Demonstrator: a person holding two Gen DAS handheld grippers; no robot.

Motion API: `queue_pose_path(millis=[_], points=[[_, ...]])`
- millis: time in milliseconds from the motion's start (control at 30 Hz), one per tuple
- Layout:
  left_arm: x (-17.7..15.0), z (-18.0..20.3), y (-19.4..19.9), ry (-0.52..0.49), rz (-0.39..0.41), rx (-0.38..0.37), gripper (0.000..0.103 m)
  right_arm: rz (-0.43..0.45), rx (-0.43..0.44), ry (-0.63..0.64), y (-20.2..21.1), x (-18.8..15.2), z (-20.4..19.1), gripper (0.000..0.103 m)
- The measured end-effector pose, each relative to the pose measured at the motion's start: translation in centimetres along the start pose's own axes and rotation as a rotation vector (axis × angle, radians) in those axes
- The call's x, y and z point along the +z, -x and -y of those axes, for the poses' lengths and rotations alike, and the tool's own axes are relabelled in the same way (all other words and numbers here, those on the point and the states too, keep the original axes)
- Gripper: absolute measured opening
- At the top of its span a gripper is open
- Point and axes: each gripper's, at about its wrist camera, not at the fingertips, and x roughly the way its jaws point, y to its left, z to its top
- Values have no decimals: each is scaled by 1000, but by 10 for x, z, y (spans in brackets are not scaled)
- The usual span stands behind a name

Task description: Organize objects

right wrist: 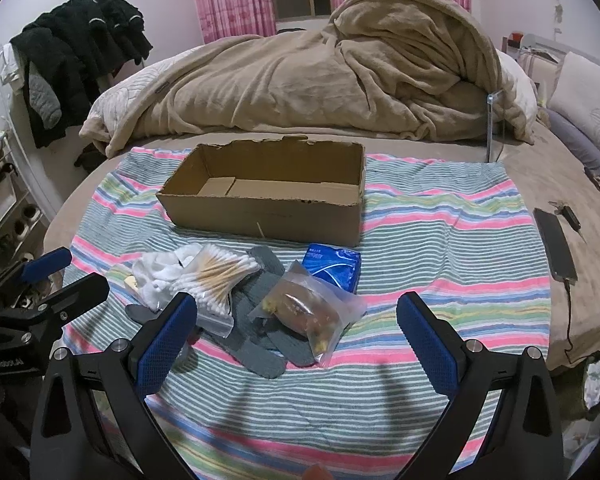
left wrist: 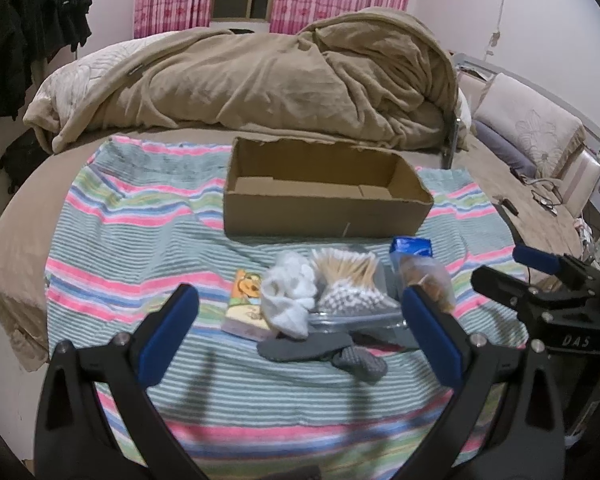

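Left gripper (left wrist: 300,322) spread wide, empty, hovering over the pile: tissue pack (left wrist: 246,304), white socks (left wrist: 290,296), cotton swabs (left wrist: 350,286), long axis left-right. Right gripper (right wrist: 296,326) also wide, empty, nearer the snack bag (right wrist: 310,306). Empty cardboard box (right wrist: 268,204) lies just beyond.

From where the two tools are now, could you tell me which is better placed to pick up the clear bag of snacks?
The right tool, probably. The snack bag lies between its open fingers, whereas the left tool is centred on the white socks and cotton swabs, with the bag behind its right finger.
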Motion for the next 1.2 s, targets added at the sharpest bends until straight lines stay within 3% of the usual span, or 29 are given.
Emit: queue_pose_path(millis=[533,600,800,933,1067,1167,1200], points=[[7,-16,-72,-3,-89,3,101,-107,-9,-44,-58,-1,23,102],[6,-20,-82,6,-110,-5,90,-125,-5,-52,-65,-3,26,97],[2,-27,-108,19,-163,-30,77,-166,19,-57,-83,-7,28,92],[0,-24,-113,-3,-171,-32,76,-192,50,-78,-91,-9,31,92],[-1,-20,-111,-24,-159,-51,58,-223,93,-104,-99,-14,33,91],[-1,-14,-105,-50,-139,-57,49,-230,146,-113,-101,-16,34,71],[-1,-12,-103,-55,-134,-63,46,-226,144,-107,-99,-17,33,69]])
